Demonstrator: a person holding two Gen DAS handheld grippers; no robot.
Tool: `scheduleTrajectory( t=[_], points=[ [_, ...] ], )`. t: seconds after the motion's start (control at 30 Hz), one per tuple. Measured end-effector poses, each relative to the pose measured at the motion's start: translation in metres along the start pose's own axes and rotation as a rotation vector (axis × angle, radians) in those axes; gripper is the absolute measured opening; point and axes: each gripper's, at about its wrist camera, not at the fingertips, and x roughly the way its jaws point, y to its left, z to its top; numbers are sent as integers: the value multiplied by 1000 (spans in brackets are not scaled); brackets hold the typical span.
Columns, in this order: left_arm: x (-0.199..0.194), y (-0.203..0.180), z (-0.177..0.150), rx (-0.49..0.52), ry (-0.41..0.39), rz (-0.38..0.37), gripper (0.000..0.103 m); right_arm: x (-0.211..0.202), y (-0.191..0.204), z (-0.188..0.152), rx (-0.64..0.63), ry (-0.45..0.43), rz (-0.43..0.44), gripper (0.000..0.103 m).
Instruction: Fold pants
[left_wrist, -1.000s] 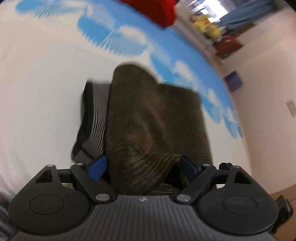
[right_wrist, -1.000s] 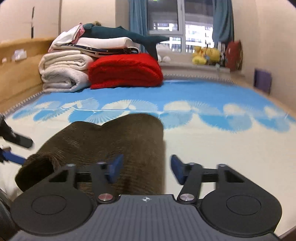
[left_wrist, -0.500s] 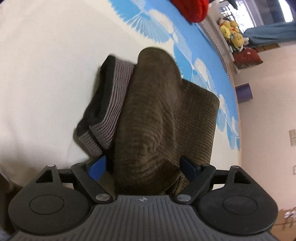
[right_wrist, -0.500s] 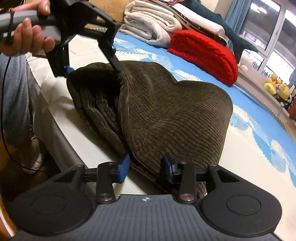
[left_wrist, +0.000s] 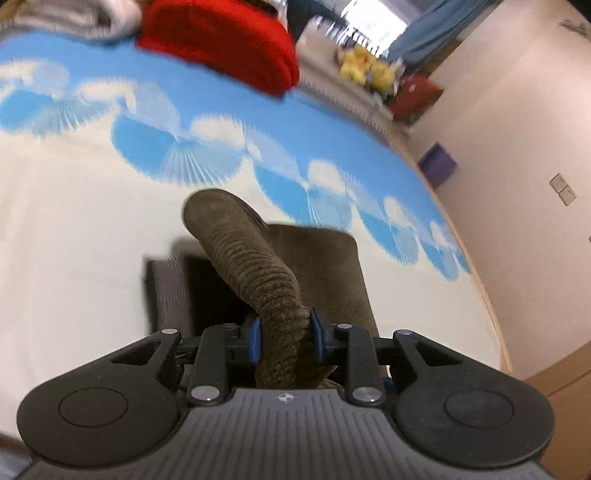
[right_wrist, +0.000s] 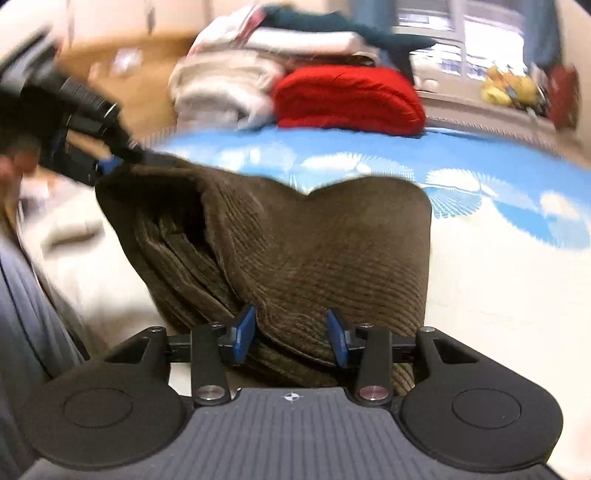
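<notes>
I've got the left gripper (left_wrist: 284, 338) pinched on a bunched roll of the brown corduroy pants (right_wrist: 314, 251) lying on the blue-and-white patterned bed sheet (left_wrist: 92, 229), but the right gripper (right_wrist: 290, 334) only straddles the hem unclamped, so lifting risks a lopsided, collapsing fold.

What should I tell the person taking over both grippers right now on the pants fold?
Left gripper: shut on a bunched roll of the brown corduroy pants, lifted off the bed.
Right gripper: jaws around the near folded edge of the pants; whether they pinch is unclear.
Pants: partly folded, layers stacked, near the bed's front edge; grey striped lining shows at the left.
Done: a first fold. Left: lay the lifted part flat, finish and smooth.
</notes>
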Motion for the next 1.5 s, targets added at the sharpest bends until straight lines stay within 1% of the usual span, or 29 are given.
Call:
scheduleTrajectory(
  t=[0.03, 0.1, 0.13, 0.2, 0.23, 0.27, 0.33, 0.37, 0.43, 0.47, 0.53, 0.6, 0.63, 0.7, 0.73, 0.8, 0.87, 0.93, 1.0, 1.03, 1.07, 1.13, 1.2, 1.23, 1.27, 1.33, 1.37, 1.43, 1.5],
  points=[
    [5, 13, -9, 6, -1, 35, 30, -1, -4, 2, 38, -5, 20, 46],
    [27, 46, -36, -14, 64, 127, 30, 1, -8, 2, 66, 4, 30, 46],
    [34, 63, -51, -44, 80, 132, 35, 4, -8, 1, 61, 18, 26, 46],
    [28, 81, -63, -128, 35, 56, 39, 10, -8, 0, 49, 47, 11, 46],
    [25, 82, -61, -139, 32, 50, 44, 11, -9, -1, 52, 58, 12, 46],
    [21, 80, -57, -126, 21, 61, 54, 12, -9, 0, 59, 63, 15, 46],
    [12, 73, -52, -75, -3, 102, 62, 10, -9, 3, 78, 42, 21, 46],
    [8, 68, -50, -55, -19, 115, 63, 8, -8, 5, 90, 20, 21, 46],
    [5, 58, -44, -35, -34, 97, 63, 8, -8, 9, 111, -29, 11, 46],
    [4, 53, -41, -24, -33, 91, 66, 10, -7, 11, 108, -51, -4, 46],
    [9, 35, -29, 21, -39, 99, 67, 20, -1, 14, 81, -65, -31, 46],
    [20, 18, -26, 78, -31, 112, 69, 31, 9, 14, 35, -53, -36, 46],
    [29, 12, -25, 103, -14, 123, 73, 36, 15, 13, 3, -41, -29, 46],
    [44, 2, -32, 179, 18, 175, 74, 44, 30, 7, -83, -5, -15, 47],
    [47, -3, -40, 243, 21, 202, 74, 51, 39, 1, -159, 50, -15, 47],
    [47, -1, -57, 334, 29, 219, 74, 64, 53, -14, -295, 172, -20, 48],
    [40, 9, -78, 389, 59, 249, 82, 62, 68, -36, -489, 172, -69, 49],
    [39, 27, -92, 366, 115, 269, 86, 54, 72, -48, -594, 157, -78, 50],
    [45, 40, -103, 337, 181, 327, 77, 48, 68, -52, -585, 144, -70, 50],
    [45, 43, -107, 338, 184, 346, 74, 44, 65, -49, -562, 140, -55, 51],
    [40, 42, -106, 325, 166, 328, 74, 39, 61, -42, -510, 137, -22, 52],
    [24, 35, -98, 288, 110, 261, 76, 31, 45, -24, -328, 142, 77, 50],
    [6, 21, -86, 276, 33, 207, 81, 23, 30, -6, -147, 79, 129, 50],
    [0, 14, -81, 280, -3, 197, 86, 21, 25, 1, -92, 38, 122, 53],
    [-1, 6, -76, 285, -33, 196, 87, 22, 24, 7, -54, 3, 102, 55],
    [4, -7, -65, 281, -76, 203, 87, 30, 24, 17, -28, -42, 18, 62],
    [14, -8, -60, 264, -80, 224, 88, 37, 26, 18, -35, -41, -29, 62],
    [41, -7, -59, 250, -45, 279, 88, 51, 32, 13, -84, -10, -109, 62],
    [67, -3, -72, 280, 15, 348, 89, 67, 45, 0, -205, 60, -182, 62]
  ],
)
